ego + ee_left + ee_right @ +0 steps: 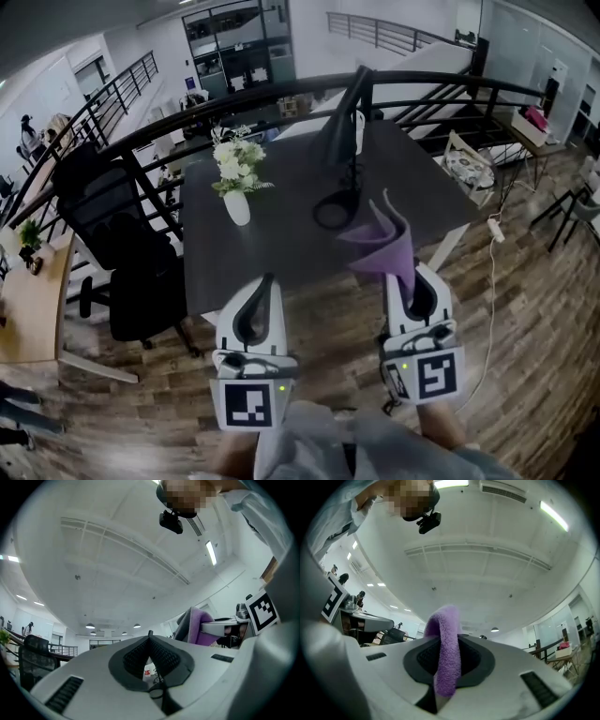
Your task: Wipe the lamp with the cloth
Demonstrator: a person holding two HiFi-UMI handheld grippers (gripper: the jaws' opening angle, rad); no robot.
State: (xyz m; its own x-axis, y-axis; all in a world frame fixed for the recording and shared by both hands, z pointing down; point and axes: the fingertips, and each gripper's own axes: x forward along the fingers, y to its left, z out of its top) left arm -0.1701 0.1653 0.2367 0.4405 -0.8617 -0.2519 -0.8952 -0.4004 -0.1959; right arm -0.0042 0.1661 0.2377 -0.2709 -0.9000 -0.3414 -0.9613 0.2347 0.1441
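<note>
My right gripper (417, 281) pinches the cloth (380, 248), left gripper (262, 286) pressed together, empty; lamp (342, 127) near the table's (244, 262) far edge seemingly not yet wiped.

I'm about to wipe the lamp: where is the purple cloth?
The purple cloth is clamped in the right gripper, at the head view's right, over the dark table's near edge, just short of the black lamp.

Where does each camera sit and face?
Head view: on the person's head, steeply down at table, lamp, left gripper, right gripper.
Left gripper view: on that gripper, tilted up at ceiling; shut empty jaws show.
Right gripper view: on that gripper, facing ceiling; jaws shut on cloth.
Shared: cloth, in all three.
</note>
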